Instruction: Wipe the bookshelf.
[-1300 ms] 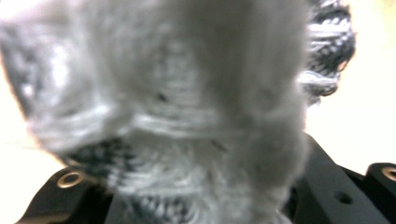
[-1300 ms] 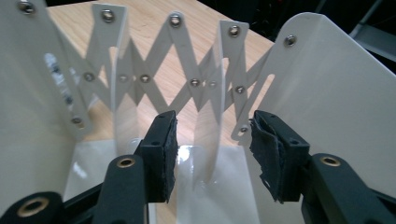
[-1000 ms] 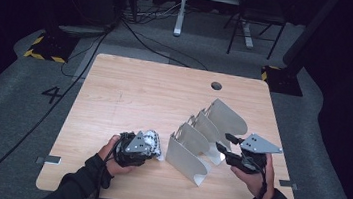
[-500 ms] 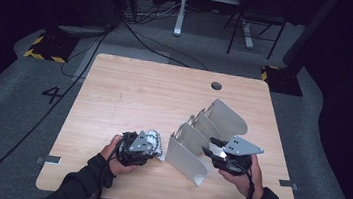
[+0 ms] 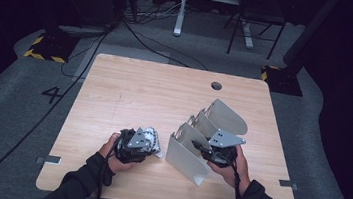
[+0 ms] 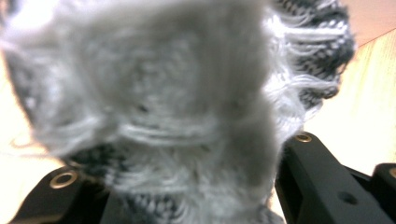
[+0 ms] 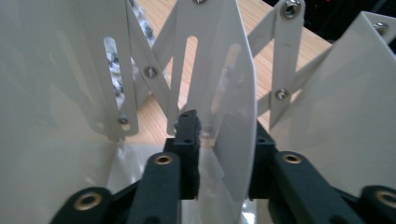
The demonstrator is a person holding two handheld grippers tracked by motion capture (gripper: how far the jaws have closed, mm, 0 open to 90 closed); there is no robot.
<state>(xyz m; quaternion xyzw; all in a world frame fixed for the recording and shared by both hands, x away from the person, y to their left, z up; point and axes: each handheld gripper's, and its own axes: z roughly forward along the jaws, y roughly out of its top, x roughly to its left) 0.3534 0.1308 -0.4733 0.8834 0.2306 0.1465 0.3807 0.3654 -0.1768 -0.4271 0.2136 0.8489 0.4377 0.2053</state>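
A white metal accordion rack (image 5: pixel 223 116) with several upright plates stands on the wooden table (image 5: pixel 140 90), right of centre. My right gripper (image 5: pixel 198 147) reaches into it from the right. In the right gripper view one thin plate (image 7: pixel 229 93) stands between the jaws of that gripper (image 7: pixel 224 140), which have just been closing and now press on it. My left gripper (image 5: pixel 145 144) rests near the table's front left, shut on a fuzzy grey-and-black knitted cloth (image 5: pixel 152 138). That cloth (image 6: pixel 177 102) bulges out of the left gripper (image 6: pixel 184 186) in its own view.
A round cable hole (image 5: pixel 216 86) sits near the table's far edge. Behind the table stand a chair (image 5: pixel 254 18) and a desk leg (image 5: pixel 180 9). Cables (image 5: pixel 136 34) run over the grey floor.
My right hand has moved left and down into the rack, and its jaws have closed onto one plate. The left hand and its cloth have stayed put.
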